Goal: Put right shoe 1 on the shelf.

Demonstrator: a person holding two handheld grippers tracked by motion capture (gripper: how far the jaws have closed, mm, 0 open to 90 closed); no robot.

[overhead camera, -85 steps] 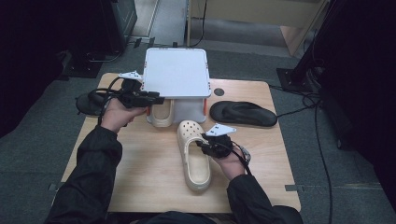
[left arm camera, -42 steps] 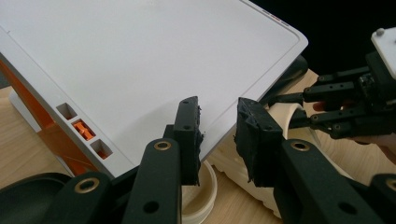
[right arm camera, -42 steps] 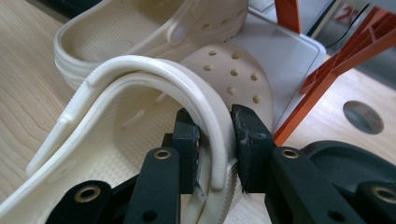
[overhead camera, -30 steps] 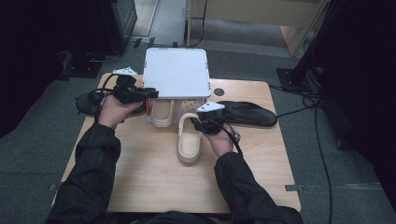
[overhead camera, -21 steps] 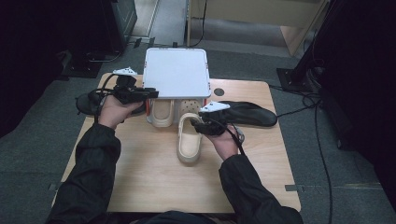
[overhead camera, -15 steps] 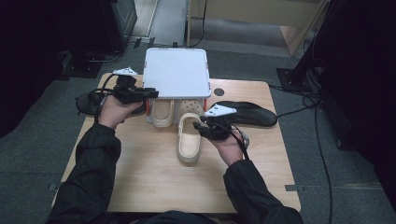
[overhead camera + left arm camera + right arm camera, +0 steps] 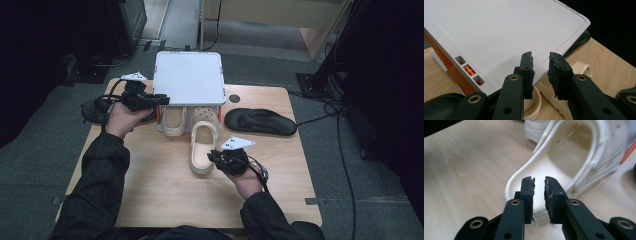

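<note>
two cream perforated foam clogs (image 7: pixel 201 150), two black flat rubber sandals (image 7: pixel 260 121), one white flat-topped plastic rack (image 7: pixel 189 77).

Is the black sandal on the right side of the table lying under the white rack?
No: the black sandal lies on bare table beside the white rack, apart from it.

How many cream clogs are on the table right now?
2. One cream clog sits under the white box, beside the left gripper; the other lies before the box, its heel rim between the right gripper's jaws.
</note>
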